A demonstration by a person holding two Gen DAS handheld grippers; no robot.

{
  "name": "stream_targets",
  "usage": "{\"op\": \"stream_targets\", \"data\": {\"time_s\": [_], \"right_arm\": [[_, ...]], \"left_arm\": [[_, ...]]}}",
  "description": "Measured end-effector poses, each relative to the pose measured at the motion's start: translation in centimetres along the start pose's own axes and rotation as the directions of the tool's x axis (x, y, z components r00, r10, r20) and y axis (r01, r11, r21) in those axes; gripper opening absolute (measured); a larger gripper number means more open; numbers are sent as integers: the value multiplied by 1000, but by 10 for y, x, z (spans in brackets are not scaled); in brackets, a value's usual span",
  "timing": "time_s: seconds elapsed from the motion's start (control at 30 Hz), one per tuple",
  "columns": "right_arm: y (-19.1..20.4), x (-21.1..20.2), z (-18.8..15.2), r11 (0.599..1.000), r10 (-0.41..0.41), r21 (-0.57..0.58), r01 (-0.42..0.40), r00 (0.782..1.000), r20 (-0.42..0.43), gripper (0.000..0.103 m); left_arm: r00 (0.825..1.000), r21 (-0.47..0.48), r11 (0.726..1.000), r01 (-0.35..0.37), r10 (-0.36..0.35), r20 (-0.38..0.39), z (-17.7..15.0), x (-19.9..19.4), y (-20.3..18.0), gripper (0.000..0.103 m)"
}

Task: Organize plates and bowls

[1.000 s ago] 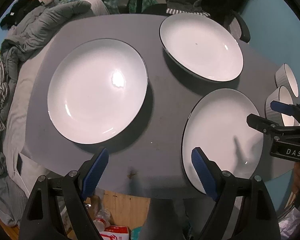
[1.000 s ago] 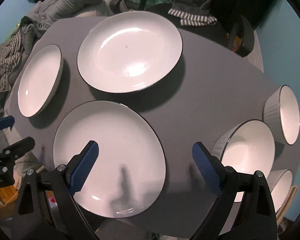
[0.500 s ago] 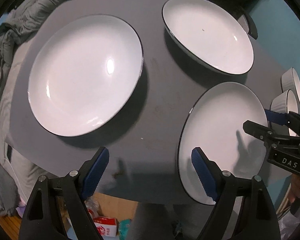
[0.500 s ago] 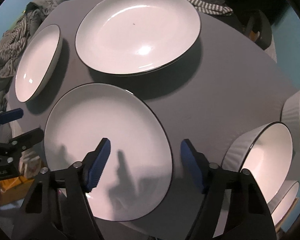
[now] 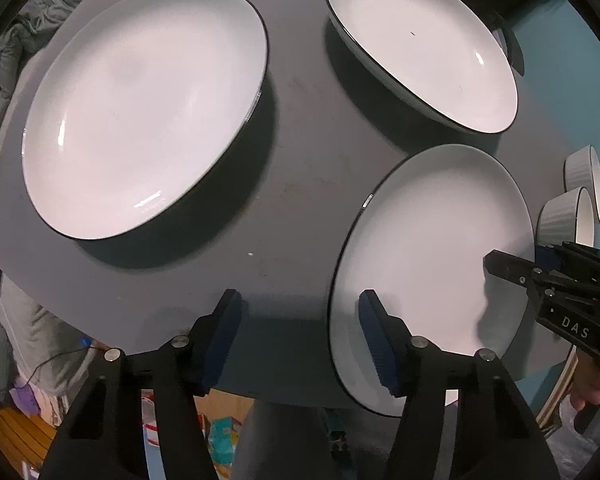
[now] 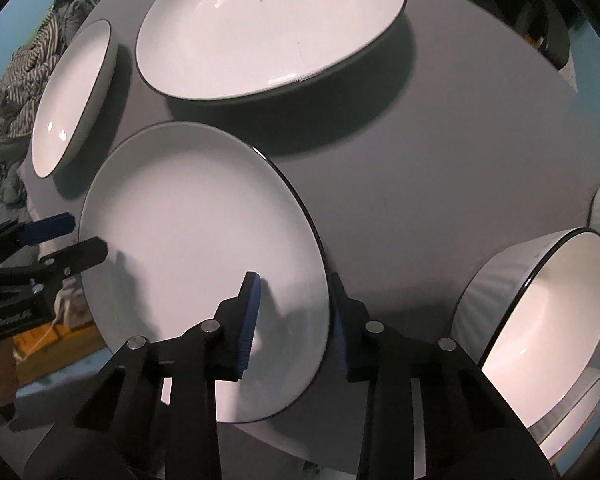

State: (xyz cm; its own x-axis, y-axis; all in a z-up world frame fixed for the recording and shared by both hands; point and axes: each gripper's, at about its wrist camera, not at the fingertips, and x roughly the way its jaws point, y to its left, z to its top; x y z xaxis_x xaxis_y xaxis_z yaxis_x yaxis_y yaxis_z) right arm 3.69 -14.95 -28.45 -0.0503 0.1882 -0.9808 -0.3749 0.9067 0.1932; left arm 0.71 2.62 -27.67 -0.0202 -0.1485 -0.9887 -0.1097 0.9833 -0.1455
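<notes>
Straddling the near plate [image 6: 188, 240]'s rim, right gripper [image 6: 294, 312] jaws narrowing — left gripper [image 5: 300, 336] jaws wider, closing likewise.

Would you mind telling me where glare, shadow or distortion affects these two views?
Left wrist view: small glints on the far-left plate, table edges bowed by the fisheye. Right wrist view: streaky glare on the top plate, finger shadows on the nearest plate.

A grey desk [image 5: 300, 168] is filling the middle of the room. Teal walls [image 5: 556, 92] are showing behind it, crumpled grey and striped clothing [image 6: 24, 76] is lying heaped alongside, and orange wooden floor [image 5: 8, 428] is showing below.
</notes>
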Motion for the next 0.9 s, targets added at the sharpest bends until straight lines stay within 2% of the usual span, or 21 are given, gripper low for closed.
{"op": "stream_targets", "data": {"time_s": [0.13, 0.23, 0.47, 0.63, 0.77, 0.8, 0.87, 0.9], "right_arm": [[-6, 2, 0, 1000, 28, -5, -28, 999, -18, 25], [-10, 4, 3, 999, 49, 4, -49, 998, -27, 23], [-28, 13, 10, 998, 64, 9, -64, 997, -48, 22], [-11, 20, 18, 998, 69, -4, -69, 994, -84, 22], [-7, 27, 22, 996, 86, 3, -86, 991, -103, 21], [-7, 29, 23, 996, 90, -1, -91, 990, -105, 20], [-8, 33, 24, 995, 96, 2, -97, 990, -108, 20], [-9, 36, 22, 995, 99, 4, -99, 989, -108, 19]], "left_arm": [[999, -20, 1000, 15, -15, -28, -2, 4, 9, 48], [998, -44, 998, 55, -56, -38, -5, 5, 19, 42], [994, -37, 994, 100, -102, -49, -10, -1, 36, 27], [986, -65, 987, 145, -150, -76, -11, 2, 50, 16], [986, -51, 989, 139, -143, -84, -12, -2, 59, 15], [986, -52, 989, 140, -144, -86, -1, -6, 49, 15], [984, -54, 987, 149, -154, -91, -2, -8, 57, 15], [984, -54, 987, 149, -154, -92, -4, -2, 49, 14]]}}
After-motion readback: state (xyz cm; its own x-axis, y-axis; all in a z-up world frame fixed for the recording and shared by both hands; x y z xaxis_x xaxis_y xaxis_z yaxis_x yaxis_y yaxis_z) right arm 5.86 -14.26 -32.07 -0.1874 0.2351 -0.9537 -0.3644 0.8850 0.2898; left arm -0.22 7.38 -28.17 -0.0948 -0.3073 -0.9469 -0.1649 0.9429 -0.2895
